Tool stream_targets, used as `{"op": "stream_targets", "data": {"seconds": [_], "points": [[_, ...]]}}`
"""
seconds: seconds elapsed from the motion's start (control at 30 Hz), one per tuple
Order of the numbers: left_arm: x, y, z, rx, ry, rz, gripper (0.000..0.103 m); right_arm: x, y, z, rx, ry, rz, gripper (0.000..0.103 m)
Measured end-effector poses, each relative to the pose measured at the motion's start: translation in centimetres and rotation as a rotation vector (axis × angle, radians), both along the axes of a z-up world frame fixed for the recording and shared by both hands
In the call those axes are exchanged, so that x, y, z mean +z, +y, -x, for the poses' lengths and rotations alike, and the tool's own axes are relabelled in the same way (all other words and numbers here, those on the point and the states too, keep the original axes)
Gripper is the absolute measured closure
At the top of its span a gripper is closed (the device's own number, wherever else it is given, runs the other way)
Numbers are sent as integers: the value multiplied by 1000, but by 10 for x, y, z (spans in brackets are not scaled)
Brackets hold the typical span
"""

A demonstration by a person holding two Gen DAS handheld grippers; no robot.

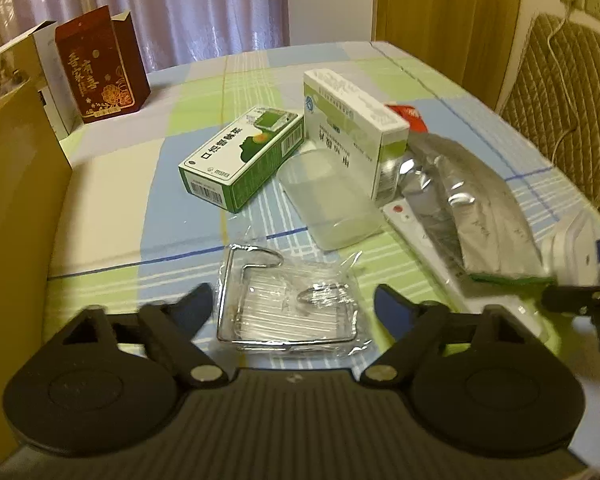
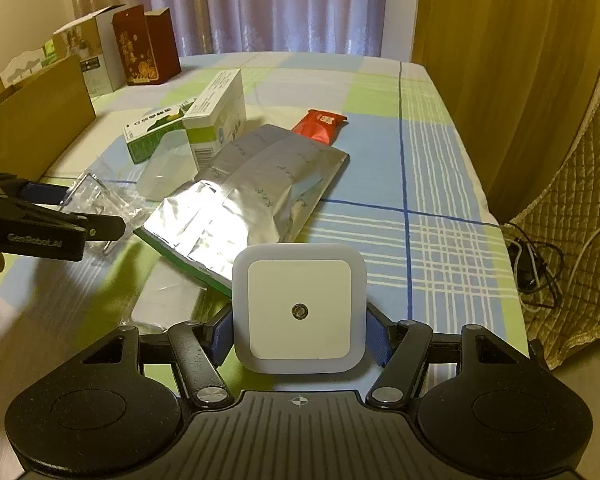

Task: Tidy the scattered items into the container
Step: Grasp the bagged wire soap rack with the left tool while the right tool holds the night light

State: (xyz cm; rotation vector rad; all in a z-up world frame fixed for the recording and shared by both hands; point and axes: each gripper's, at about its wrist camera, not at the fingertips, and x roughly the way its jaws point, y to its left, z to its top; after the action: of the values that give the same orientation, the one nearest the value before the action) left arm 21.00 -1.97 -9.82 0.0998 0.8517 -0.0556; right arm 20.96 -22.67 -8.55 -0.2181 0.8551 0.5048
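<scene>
While the right gripper [image 2: 299,338] pinches a square white night light [image 2: 299,314] between its blue pads above the worktop's near edge, the left gripper [image 1: 294,306] hangs spread over a wire rack in clear wrap [image 1: 288,304]. Toward the middle of the checked worktop [image 2: 440,168] lie a silver foil pouch [image 2: 248,204], two green-and-white boxes [image 1: 242,156] and a clear lid [image 1: 328,200]. A cardboard box [image 1: 16,208] stands at the left edge.

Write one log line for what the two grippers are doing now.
left gripper: open, over wire rack | right gripper: shut on night light | cardboard box: left of table
</scene>
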Motion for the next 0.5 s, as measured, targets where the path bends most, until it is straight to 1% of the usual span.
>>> {"op": "stream_targets", "data": {"seconds": [0.03,0.1,0.33,0.5], "points": [[-1,1,1,-4,0,-2,32,0,0,0,2,-5,6,35],[-1,3,2,-15,-6,-5,37,-1,1,0,7,-11,15,35],[2,9,9,-32,0,5,38,-2,1,-1,4,-21,18,35],[7,13,21,-28,10,11,38,1,-3,1,-43,-10,21,36]]}}
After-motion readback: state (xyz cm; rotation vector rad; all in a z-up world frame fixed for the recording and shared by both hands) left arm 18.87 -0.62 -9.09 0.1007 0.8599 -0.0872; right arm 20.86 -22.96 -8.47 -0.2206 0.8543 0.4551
